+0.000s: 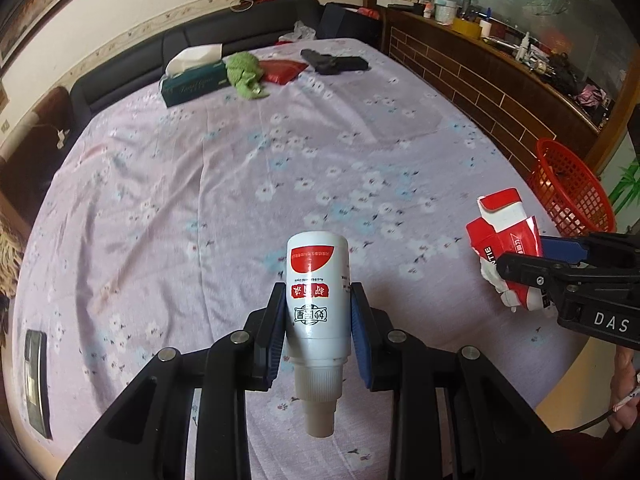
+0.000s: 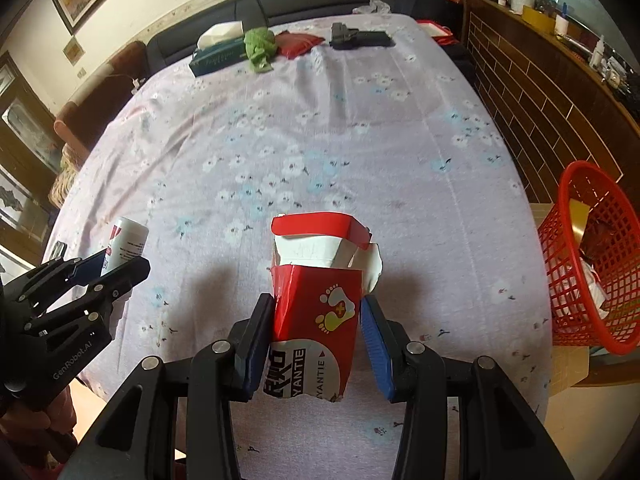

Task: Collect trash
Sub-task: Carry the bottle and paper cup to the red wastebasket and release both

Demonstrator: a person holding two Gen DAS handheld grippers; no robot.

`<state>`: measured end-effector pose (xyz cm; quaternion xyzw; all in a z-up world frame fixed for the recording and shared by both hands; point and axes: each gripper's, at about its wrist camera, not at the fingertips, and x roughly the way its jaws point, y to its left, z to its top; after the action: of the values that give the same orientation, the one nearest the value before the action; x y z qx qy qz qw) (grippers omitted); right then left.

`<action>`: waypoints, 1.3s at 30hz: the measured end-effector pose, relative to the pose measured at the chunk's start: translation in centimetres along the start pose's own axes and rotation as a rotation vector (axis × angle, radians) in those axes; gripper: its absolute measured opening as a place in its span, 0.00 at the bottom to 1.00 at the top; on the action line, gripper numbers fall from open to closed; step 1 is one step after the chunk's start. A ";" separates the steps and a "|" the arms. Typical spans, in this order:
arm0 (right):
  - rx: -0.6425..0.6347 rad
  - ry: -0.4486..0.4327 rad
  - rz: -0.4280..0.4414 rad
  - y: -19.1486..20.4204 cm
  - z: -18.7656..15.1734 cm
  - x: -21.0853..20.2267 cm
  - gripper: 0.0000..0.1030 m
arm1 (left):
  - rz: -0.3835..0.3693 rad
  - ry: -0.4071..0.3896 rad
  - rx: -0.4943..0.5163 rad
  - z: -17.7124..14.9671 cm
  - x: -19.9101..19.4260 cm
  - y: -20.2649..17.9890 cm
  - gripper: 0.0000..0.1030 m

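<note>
My left gripper (image 1: 318,296) is shut on a white plastic bottle with a red label (image 1: 318,280), held cap toward the camera above the bed. My right gripper (image 2: 318,312) is shut on a torn red and white cardboard box (image 2: 318,300), also held above the bed. The box (image 1: 500,232) and right gripper (image 1: 532,264) show at the right of the left wrist view. The bottle (image 2: 128,240) and left gripper (image 2: 104,268) show at the left of the right wrist view. A red mesh basket (image 2: 592,264) holding trash stands off the bed's right edge.
The bed has a lilac floral sheet (image 1: 240,160). At its far end lie a green tissue box (image 1: 196,80), a green cloth (image 1: 244,72), a red pouch (image 1: 282,70) and a black object (image 1: 334,62). A dark phone-like item (image 1: 36,380) lies at left. A brown cabinet (image 1: 480,80) runs along the right.
</note>
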<state>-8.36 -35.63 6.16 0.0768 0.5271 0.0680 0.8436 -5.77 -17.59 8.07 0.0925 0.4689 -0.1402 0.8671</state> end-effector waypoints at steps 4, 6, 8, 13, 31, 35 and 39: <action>0.014 -0.021 0.003 -0.5 0.0 -0.9 0.46 | -0.002 -0.012 0.021 0.6 -0.3 -0.9 0.28; 0.021 -0.031 0.003 -0.8 0.0 -1.3 0.46 | -0.005 -0.015 0.032 0.8 -0.4 -1.3 0.28; 0.028 -0.042 0.001 -1.2 0.0 -1.7 0.46 | -0.006 -0.021 0.046 1.1 -0.5 -1.9 0.28; 0.058 -0.065 -0.005 -2.4 -0.2 -2.7 0.46 | -0.016 -0.037 0.078 1.8 -0.6 -3.3 0.28; 0.191 -0.111 -0.055 -8.5 -2.1 -6.0 0.46 | -0.069 -0.083 0.196 4.2 -0.9 -9.4 0.28; 0.216 -0.116 -0.067 -9.7 -2.6 -6.5 0.46 | -0.087 -0.085 0.224 4.6 -0.8 -10.9 0.28; 0.257 -0.125 -0.080 -11.1 -3.0 -7.2 0.46 | -0.098 -0.091 0.254 5.1 -0.8 -12.2 0.28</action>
<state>-13.81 -47.74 8.91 0.1673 0.4807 -0.0385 0.8599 -6.16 -30.48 11.16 0.1720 0.4116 -0.2447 0.8609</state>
